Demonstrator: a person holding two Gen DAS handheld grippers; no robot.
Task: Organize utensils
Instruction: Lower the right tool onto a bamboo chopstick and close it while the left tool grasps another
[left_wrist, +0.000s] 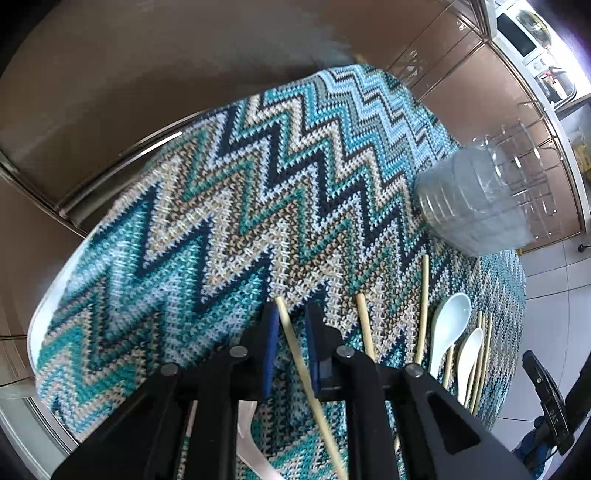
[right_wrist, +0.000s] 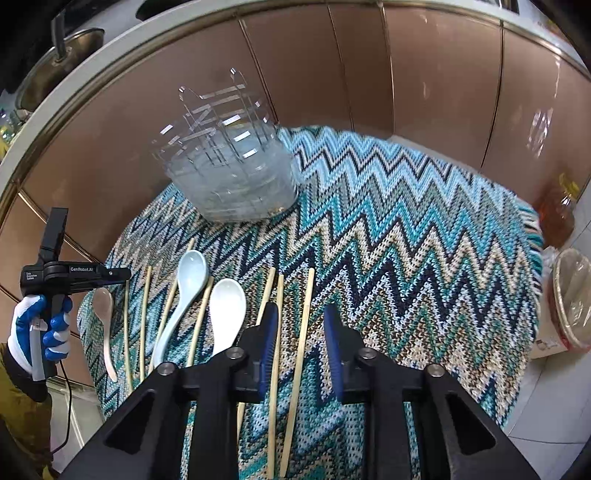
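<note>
A zigzag cloth (right_wrist: 406, 258) in blue, white and tan covers the table, and everything is told from it. At the cloth's left edge the left gripper (left_wrist: 291, 314) hovers low. Its jaws are a little apart, with one chopstick (left_wrist: 295, 350) lying between them; I cannot tell if they touch it. In the right wrist view, a gloved hand (right_wrist: 40, 332) holds that gripper beside the cloth's left edge. On the cloth's left part lie a pale spoon (right_wrist: 105, 325), thin chopsticks (right_wrist: 144, 314), a light blue spoon (right_wrist: 184, 295) and a white spoon (right_wrist: 227, 314). At the cloth's far left side stands a clear holder (right_wrist: 232, 173). Near the cloth's middle the right gripper (right_wrist: 301, 321) hangs with jaws wide apart over one long chopstick (right_wrist: 301, 350).
</note>
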